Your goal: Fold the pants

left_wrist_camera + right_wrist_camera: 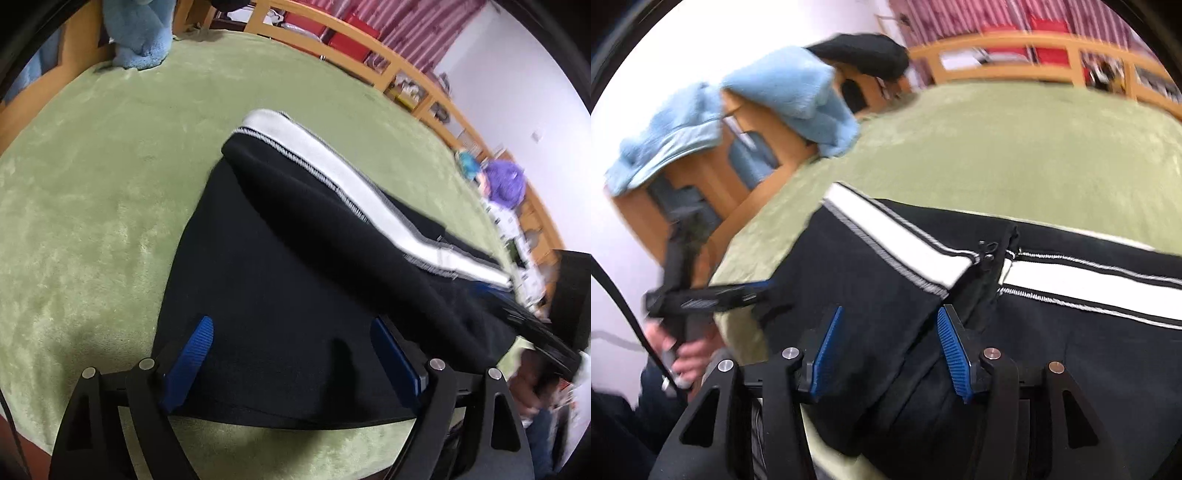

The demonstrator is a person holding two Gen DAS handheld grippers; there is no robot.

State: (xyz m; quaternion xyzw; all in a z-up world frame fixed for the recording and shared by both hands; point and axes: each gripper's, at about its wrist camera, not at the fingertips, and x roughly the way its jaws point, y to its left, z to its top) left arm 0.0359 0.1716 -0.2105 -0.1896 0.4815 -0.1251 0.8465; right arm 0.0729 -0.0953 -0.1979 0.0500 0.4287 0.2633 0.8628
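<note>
Jaws on your left gripper point(291, 354) stand wide apart; its two blue pads point(194, 350) flank the near edge of the black pants point(280, 266) without pressing on the cloth. Jaws on your right gripper point(890, 350) stand partly apart, with a folded layer of the same pants between its two blue pads point(827, 354); neither pad visibly clamps the cloth.

You have one pair of pants in view. It lies on the green plush cover point(92, 184), one section doubled back over the rest. One white side stripe point(332, 173) edged with grey stitching shows in the left wrist view. In the right wrist view that stripe appears in two runs that meet at a small zipper pull point(988, 249).

One hand point(687, 354) holds the left gripper's handle at the left of the right wrist view.

Beyond the cover, count one wooden rail point(406, 74) along the far side, one light-blue towel point(790, 88) draped over a wooden frame, one black cap-like item point(864, 55) on that frame, and one purple object point(506, 181) on the shelving, too blurred to identify.
</note>
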